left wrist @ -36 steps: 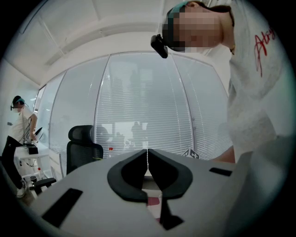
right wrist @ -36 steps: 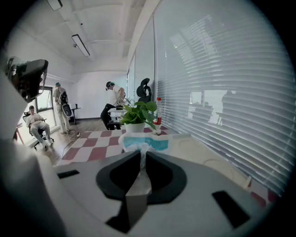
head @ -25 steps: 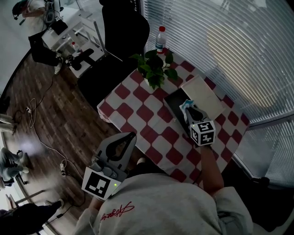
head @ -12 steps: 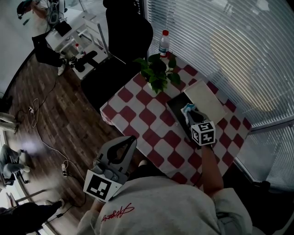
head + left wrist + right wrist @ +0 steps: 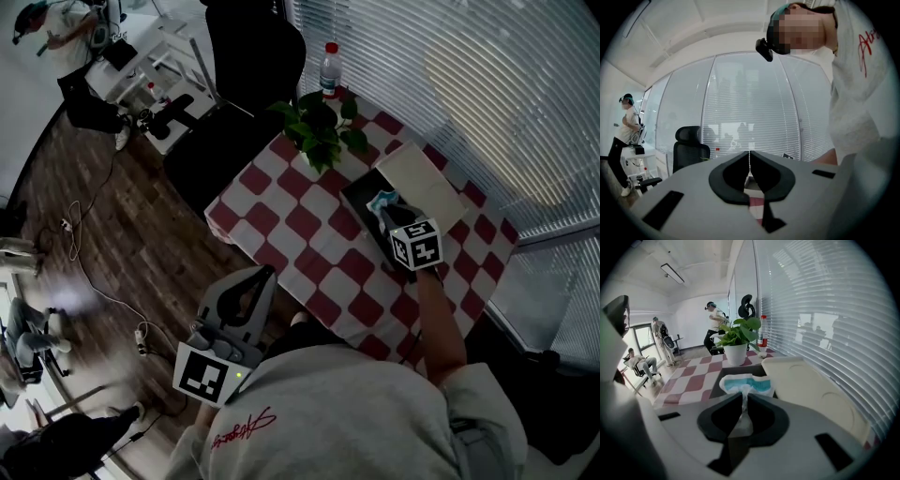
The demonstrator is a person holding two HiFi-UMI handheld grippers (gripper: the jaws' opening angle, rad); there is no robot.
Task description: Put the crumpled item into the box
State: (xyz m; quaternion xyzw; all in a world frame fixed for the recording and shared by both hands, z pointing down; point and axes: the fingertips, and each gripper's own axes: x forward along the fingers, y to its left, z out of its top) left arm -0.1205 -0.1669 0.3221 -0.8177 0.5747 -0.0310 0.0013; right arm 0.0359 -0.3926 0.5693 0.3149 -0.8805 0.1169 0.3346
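Checkered table (image 5: 309,225) beside window blinds, with a dark box (image 5: 361,194) open at its far right and a cream lid (image 5: 419,186) just beyond. Right gripper (image 5: 743,397) pinching the crumpled wrapper (image 5: 745,384) by its twisted tail, bulk apparently over the box mouth. Lower until the wad sits within the walls, then spread the jaws, clear of the lid. Right forearm stretched forward, gripper tilted down. Left gripper (image 5: 750,153) pressed together, empty, level, near left off the table.

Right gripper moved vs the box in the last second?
No, not noticeably. The right gripper holds the crumpled item over the open box, beside its lid, as before; only the head view itself shifted.
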